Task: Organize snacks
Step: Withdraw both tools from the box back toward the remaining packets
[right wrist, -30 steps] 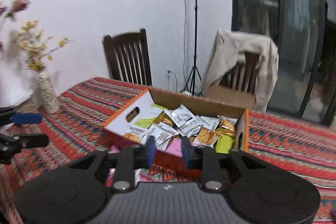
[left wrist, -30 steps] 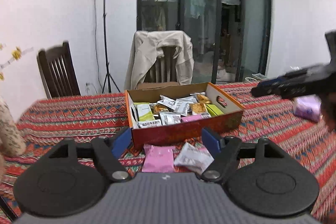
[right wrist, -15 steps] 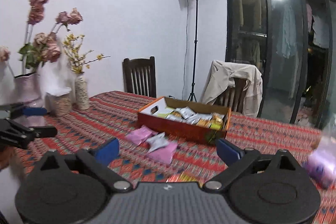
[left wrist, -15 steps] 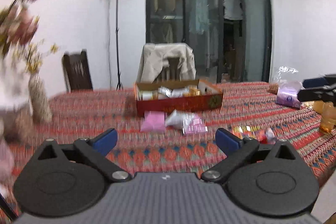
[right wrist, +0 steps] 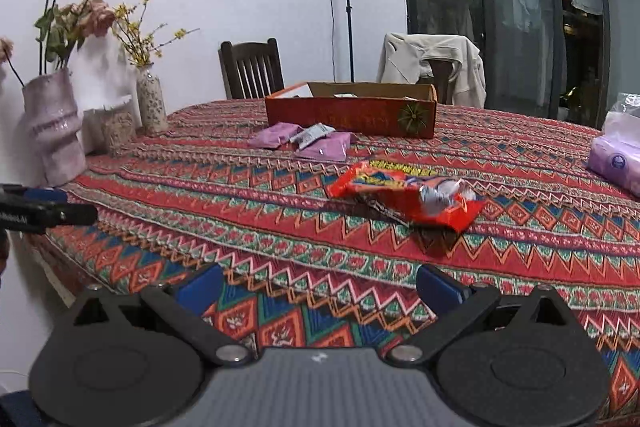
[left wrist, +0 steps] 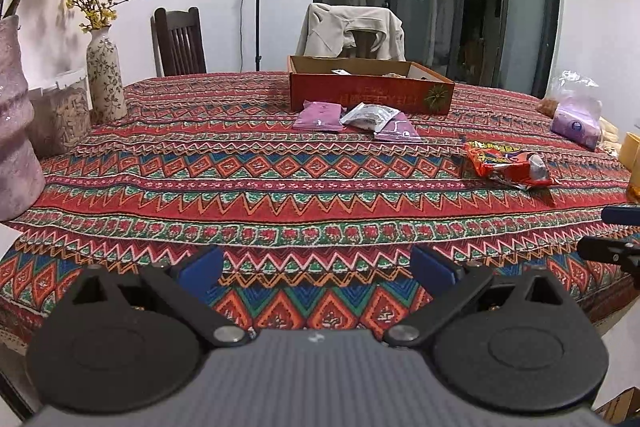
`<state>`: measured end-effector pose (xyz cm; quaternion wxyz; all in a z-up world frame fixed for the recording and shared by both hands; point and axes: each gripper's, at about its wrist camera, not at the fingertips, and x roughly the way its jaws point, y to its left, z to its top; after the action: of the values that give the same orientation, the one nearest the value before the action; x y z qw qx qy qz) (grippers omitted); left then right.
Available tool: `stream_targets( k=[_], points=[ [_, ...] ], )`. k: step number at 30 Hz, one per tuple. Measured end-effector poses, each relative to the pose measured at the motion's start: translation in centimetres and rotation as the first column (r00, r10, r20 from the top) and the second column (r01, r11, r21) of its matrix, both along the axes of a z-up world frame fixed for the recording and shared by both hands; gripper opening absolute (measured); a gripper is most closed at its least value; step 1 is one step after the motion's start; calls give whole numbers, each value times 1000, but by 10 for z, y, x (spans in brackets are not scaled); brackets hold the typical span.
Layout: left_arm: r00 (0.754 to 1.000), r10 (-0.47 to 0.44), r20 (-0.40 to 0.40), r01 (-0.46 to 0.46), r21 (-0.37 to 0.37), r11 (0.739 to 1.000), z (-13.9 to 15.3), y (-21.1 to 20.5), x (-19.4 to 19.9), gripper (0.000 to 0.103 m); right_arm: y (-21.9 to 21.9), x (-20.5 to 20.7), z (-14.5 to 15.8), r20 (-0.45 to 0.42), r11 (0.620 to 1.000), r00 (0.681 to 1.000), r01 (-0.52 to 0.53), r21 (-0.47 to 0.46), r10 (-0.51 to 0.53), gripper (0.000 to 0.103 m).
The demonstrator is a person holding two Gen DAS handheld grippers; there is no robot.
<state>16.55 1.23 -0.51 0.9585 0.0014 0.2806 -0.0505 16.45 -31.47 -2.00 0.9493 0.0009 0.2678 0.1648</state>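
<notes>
A crinkled red foil snack bag [right wrist: 404,195] lies on the woven zigzag-patterned tablecloth [right wrist: 280,227]. The left gripper [left wrist: 316,269] gapes wide, empty. The right gripper [right wrist: 318,285], also empty, is opening near the near edge.

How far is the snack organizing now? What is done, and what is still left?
Done: some packets already lie in the cardboard box. In hand: nothing; left claw is open and empty, right claw is opening, empty. Left: two pink packets, a silver packet and the red bag on the tablecloth.

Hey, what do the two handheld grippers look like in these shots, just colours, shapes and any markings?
Both look alike. The left gripper and right gripper each have a grey ribbed body bearing a small white mark, two round black discs, black link arms with silver pivots, and blue fingertip pads. No cables or sleeves show.
</notes>
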Motion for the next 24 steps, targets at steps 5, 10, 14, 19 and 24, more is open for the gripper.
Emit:
stream_targets(
  k=[5,10,14,19,24],
  points=[
    [1000,-10,-2,10,-7,1000,0,-1,9,102,2,4,0,0,1000,1000,6,12,-6,103],
    [1000,9,-19,-10,-46,999,-3,7,30,102,4,21,4,-12,1000,1000,18,-6,-19,103],
    [999,20,-36,-22,-65,998,-5,14,53,102,7,41,8,-11,1000,1000,24,-14,-24,103],
    [998,20,-51,-25,-99,995,-7,24,88,102,18,76,12,-30,999,1000,2,-35,-3,101],
    [999,0,-48,-5,-89,996,-2,29,132,102,39,121,20,-24,995,999,-45,-88,43,93]
  ],
)
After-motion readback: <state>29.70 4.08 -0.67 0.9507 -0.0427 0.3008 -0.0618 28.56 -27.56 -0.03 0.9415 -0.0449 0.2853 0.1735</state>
